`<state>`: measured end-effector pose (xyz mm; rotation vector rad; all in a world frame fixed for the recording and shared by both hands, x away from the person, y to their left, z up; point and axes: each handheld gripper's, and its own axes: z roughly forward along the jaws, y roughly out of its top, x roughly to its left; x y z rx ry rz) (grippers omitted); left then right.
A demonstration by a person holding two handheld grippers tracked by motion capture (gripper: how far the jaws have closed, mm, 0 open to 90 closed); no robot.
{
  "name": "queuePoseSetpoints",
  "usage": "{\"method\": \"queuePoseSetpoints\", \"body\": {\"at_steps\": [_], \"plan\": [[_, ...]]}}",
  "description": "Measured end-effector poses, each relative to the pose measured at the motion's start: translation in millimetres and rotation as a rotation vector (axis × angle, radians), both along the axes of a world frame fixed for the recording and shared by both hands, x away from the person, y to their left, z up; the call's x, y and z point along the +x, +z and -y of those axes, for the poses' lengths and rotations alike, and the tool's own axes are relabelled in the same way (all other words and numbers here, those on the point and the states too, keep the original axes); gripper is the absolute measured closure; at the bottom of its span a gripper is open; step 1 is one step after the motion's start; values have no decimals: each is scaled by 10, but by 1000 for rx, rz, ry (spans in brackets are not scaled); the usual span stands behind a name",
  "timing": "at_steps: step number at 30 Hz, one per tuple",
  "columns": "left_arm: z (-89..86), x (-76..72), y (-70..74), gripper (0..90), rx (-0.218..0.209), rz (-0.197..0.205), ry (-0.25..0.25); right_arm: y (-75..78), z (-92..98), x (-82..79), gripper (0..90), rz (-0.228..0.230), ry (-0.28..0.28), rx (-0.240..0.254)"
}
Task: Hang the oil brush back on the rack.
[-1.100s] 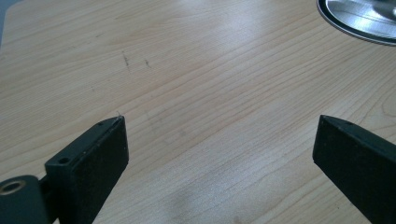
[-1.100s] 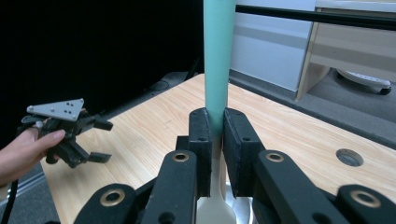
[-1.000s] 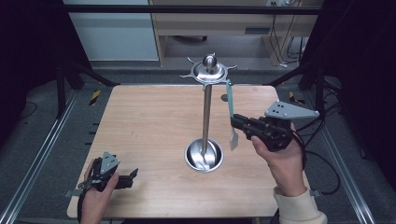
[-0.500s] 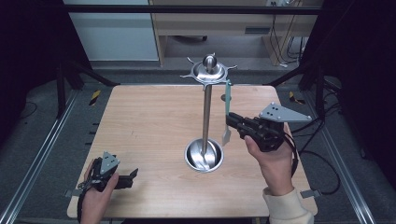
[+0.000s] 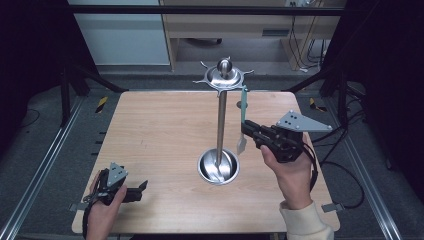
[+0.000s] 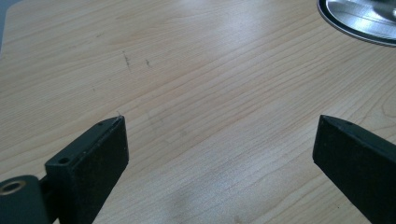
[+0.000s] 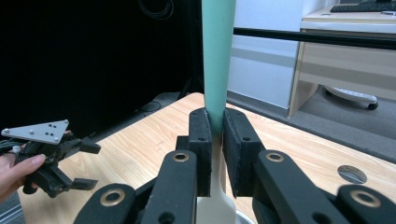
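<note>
Right gripper (image 5: 246, 131) is clamped on the teal-handled kitchen utensil with a pale flat blade (image 5: 242, 120), gripping it at the lower handle; the right gripper view shows both pads (image 7: 201, 140) pressed against the teal shaft (image 7: 217, 56), blade end hanging below. Utensil is upright, held in the air just right of the polished steel rack pole (image 5: 221, 127), apart from it. Its top end sits close under the spoked steel crown of the rack (image 5: 224, 76); whether the handle hole is on a hook or just near one cannot be told from the high view.

Left gripper (image 5: 135, 191) rests at the near-left corner of the light wooden table (image 5: 150, 130), jaws spread wide with nothing between them; the left gripper view shows bare wood and the rim of the round steel base dish (image 6: 359, 21).

Progress estimate: pickup done, utensil carried to the rack, roughly aligned with a hook. Left to do: seat or confirm the hang on the crown, let go, back the right gripper off. No other utensils visible on the crown or the table.
</note>
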<state>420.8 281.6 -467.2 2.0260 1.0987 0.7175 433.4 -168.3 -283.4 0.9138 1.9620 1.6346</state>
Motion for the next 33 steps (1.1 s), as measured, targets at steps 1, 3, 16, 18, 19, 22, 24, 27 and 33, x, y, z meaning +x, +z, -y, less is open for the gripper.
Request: {"method": "queuePoseSetpoints", "body": {"at_steps": [1, 3, 16, 18, 19, 22, 24, 27, 33], "plan": [[1, -1, 1, 31, 1, 0, -1, -1, -7, 4, 821, 2, -1, 0], [2, -1, 0, 31, 1, 0, -2, -1, -14, 2, 821, 6, -10, -5], [-3, 0, 2, 32, 3, -1, -3, -7, -40, 9, 819, 4, -14, -3], [-2, 0, 2, 31, 3, -1, -3, -6, -42, 8, 819, 3, -16, -2], [-2, -1, 3, 31, 3, -1, -4, -7, -42, 9, 819, 3, -16, -2], [-4, -1, 4, 31, 6, -1, -4, -5, -47, 11, 818, 3, -16, -3], [-4, -1, 4, 32, 3, -1, -3, -5, -48, 11, 818, 3, -18, -4], [0, 0, 2, 32, 1, -1, -3, -3, -50, 15, 817, 3, -20, -6], [3, 3, 2, 31, 2, -2, -5, 10, -61, 25, 816, 1, -21, -15]]}}
